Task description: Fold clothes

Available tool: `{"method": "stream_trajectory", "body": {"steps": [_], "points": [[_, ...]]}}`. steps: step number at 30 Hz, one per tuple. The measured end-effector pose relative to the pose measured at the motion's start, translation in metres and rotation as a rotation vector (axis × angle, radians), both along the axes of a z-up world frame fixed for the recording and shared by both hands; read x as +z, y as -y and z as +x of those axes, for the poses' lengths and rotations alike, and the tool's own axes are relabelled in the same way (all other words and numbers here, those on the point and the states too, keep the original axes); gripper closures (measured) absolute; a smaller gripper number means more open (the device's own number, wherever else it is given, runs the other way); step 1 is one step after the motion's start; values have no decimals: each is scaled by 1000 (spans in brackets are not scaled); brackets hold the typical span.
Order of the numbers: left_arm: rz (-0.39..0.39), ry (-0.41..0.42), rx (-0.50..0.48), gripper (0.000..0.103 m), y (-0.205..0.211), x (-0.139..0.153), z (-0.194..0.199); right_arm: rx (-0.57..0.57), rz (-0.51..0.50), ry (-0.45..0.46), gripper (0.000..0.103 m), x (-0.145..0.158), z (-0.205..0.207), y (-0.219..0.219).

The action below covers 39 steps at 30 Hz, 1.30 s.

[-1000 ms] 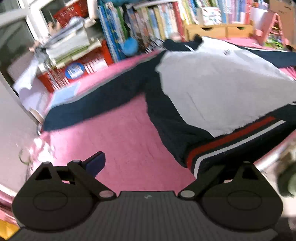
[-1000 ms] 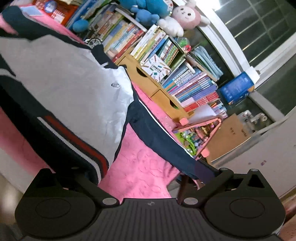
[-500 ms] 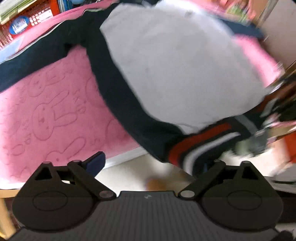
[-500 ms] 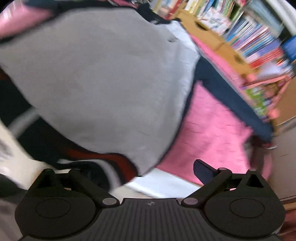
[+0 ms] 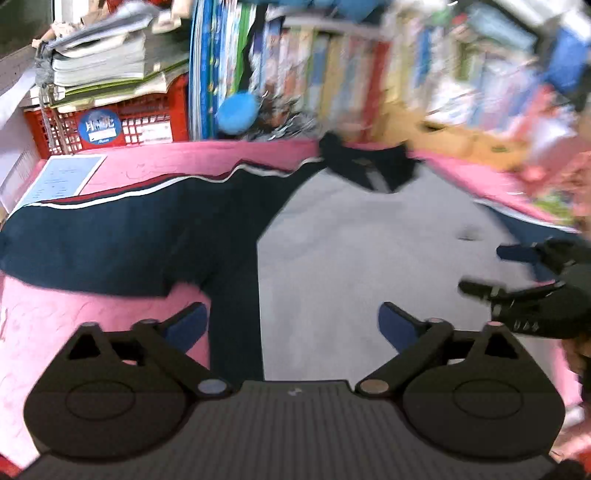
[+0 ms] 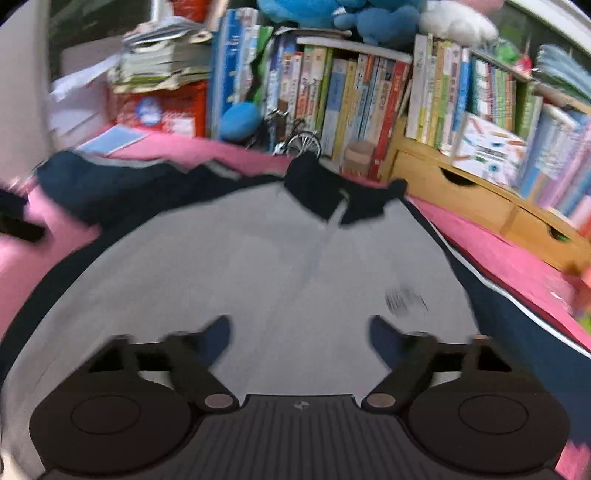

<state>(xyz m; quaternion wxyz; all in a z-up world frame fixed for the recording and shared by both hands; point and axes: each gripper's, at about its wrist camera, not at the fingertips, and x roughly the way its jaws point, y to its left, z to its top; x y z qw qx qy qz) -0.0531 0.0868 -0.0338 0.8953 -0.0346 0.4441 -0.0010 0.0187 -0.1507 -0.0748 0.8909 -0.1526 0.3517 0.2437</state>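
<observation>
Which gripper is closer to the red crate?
Left. The left gripper sits over the jacket's left side, toward the red crate. The right gripper is farther right, over the grey front.

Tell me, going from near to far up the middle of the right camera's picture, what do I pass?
The right hand-held gripper, then the jacket's grey front, its dark collar, a strip of pink blanket, the little toy bicycle, the row of books, and blue plush toys on top.

Even indoor light, no glare; motion blur smears the books (image 5: pixel 424 70) and jacket (image 6: pixel 295 273), with fisheye bending at edges.
</observation>
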Motion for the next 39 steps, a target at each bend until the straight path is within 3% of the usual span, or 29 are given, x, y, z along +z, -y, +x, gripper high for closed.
{"method": "stream_trajectory", "body": {"steps": [2,4,6,7,9,10,12,13,14,15,16,18,21,24,27,29,33,34,36,37,39], "points": [[31,-62,59,22,12,-25,32,3,17,-24,39,-20,38,-8],[53,-118,121,25,15,-44,50,16,-28,-21,39,-34,57,-1],[77,-160,180,23,7,-60,54,-7,-94,-5,39,-46,74,26],[75,-162,211,18,-1,-63,53,-48,-107,-7,39,-51,78,51],[69,-167,274,10,-18,-70,49,-184,-80,-16,33,-52,88,122],[61,-178,309,7,-26,-70,47,-293,-66,-29,16,-49,94,162],[65,-202,376,7,-39,-69,45,-503,-47,-85,3,-48,108,230],[84,-214,401,11,-42,-65,47,-589,-38,-128,5,-49,113,258],[114,-224,426,22,-45,-61,50,-704,-66,-122,5,-46,118,280],[132,-216,433,26,-46,-57,55,-747,-74,-121,17,-41,122,291],[129,-178,423,30,-45,-47,57,-773,-71,-114,43,-34,125,295],[100,-94,377,30,-37,-29,66,-757,-7,-102,46,-22,129,284],[56,-21,245,31,-6,-21,101,-486,134,-70,46,-11,130,212],[51,-18,159,36,29,-40,145,-208,207,-73,46,-18,136,116],[79,-56,140,43,52,-64,186,-33,177,-84,46,-41,150,37],[117,-81,152,40,57,-77,204,-25,127,-62,46,-53,168,19],[138,-57,193,27,48,-81,218,-100,161,-55,44,-63,194,61],[145,-54,195,22,47,-82,220,-72,165,-53,58,-64,197,72],[179,-52,203,19,46,-83,230,-79,96,9,95,-66,206,87],[193,-55,209,19,46,-83,236,-94,125,-21,103,-65,214,93],[215,-83,246,19,46,-81,248,-145,167,-76,103,-59,228,101]]}}
